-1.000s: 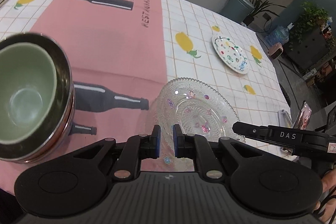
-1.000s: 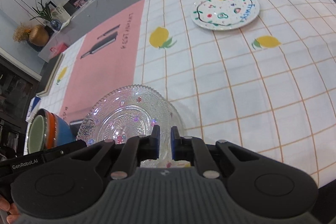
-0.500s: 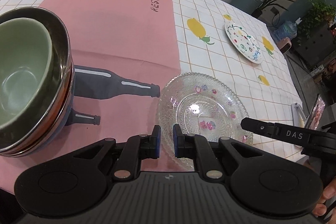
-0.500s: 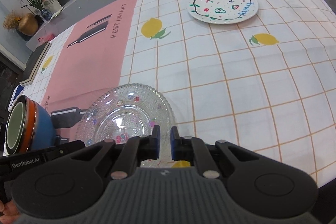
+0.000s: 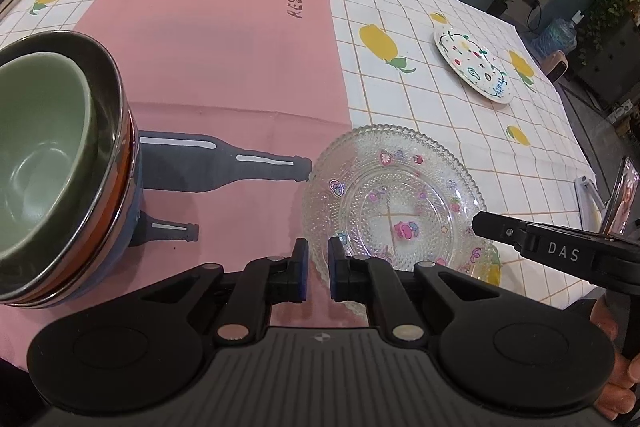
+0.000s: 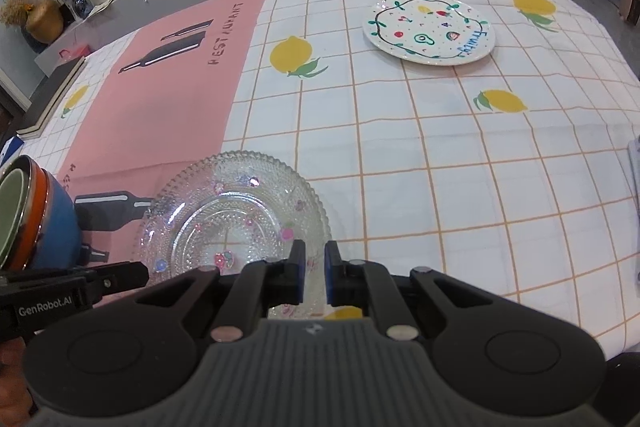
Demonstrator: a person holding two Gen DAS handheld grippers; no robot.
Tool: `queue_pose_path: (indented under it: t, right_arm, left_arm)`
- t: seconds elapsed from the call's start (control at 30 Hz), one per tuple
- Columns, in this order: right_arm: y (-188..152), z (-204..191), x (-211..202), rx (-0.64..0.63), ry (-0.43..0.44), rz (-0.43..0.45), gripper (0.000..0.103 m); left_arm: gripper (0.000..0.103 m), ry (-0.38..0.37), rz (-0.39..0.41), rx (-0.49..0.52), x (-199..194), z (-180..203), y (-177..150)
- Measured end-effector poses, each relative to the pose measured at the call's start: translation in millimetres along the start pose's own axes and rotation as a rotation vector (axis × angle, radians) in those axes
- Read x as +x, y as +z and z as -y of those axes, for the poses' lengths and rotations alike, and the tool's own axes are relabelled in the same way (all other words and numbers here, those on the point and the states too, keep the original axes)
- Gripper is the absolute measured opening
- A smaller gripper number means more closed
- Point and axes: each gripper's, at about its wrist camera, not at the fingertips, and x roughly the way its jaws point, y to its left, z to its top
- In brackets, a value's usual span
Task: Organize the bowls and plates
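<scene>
Gripping the glass plate [image 6: 236,215] by its near rim with right gripper [image 6: 314,277], jaws nearly closed; left gripper [image 5: 318,275] likewise narrow, grip unclear. Next, probably: carrying onto the fruit-patterned plate [image 6: 430,33].

Left tool [image 5: 317,269] nearly closed beside glass plate [image 5: 394,203].
</scene>
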Motion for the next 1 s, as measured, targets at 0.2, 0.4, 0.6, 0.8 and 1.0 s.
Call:
queue_pose_path:
  t: [0.2, 0.4, 0.6, 0.8, 1.0]
  right_arm:
    - [-1, 0, -1, 0.000, -0.001, -0.002, 0.007]
    - [-1, 2, -7, 0.018, 0.018, 0.006, 0.011]
    - [-1, 7, -6, 0.059, 0.039, -0.001, 0.008]
    - [-4, 10, -6, 0.077, 0.036, -0.006, 0.000]
    - [-3, 12, -6, 0.072, 0.021, 0.000, 0.000]
  left_arm:
    - [0.010, -0.007, -0.006, -0.016, -1, -2, 1]
    - [0.012, 0.037, 0.077, -0.027, -10, -7, 5]
    - [0.005, 0.045, 0.086, -0.039, -4, -13, 10]
    - [0.000, 0.052, 0.056, -0.012, 0, -7, 7]
    - [0.000, 0.048, 0.032, 0.016, 2, -4, 7]
